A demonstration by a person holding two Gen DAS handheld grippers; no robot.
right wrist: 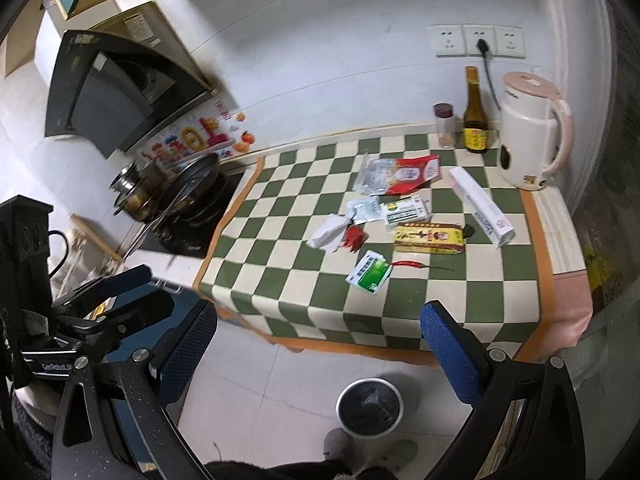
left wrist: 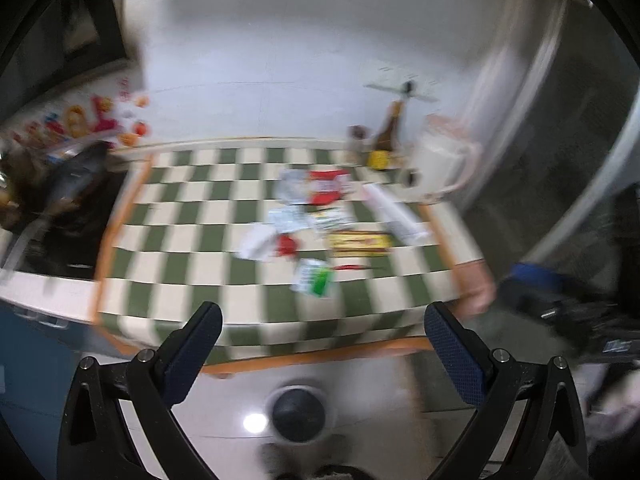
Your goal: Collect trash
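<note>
Two grippers hang back from the counter with nothing in them: the left gripper (left wrist: 324, 332) and the right gripper (right wrist: 318, 332) each have their blue-padded jaws spread wide, presumably readied for a first pick. Just below them on the tiled floor stands a small round bin with a dark liner (right wrist: 369, 407), set at the counter's foot, likely so scraps can be dropped straight down.

Next comes the green-and-cream checked cloth (right wrist: 280, 280) over the counter. The trash lies loose near its middle: a green-and-white sachet (right wrist: 370, 271) nearest, a red chilli (right wrist: 410, 264) beside it, then a yellow printed packet (right wrist: 430, 239), crumpled white paper (right wrist: 328, 232), a red wrapper scrap (right wrist: 354, 237), a long white box (right wrist: 480, 204) and a red-and-clear pouch (right wrist: 400, 176).

Farthest back, a brown sauce bottle (right wrist: 475, 120), spice jar (right wrist: 445, 126) and pink-trimmed white kettle (right wrist: 528, 132) crowd the wall, and should be avoided. Pans (right wrist: 188, 188) sit on the hob to the left.
</note>
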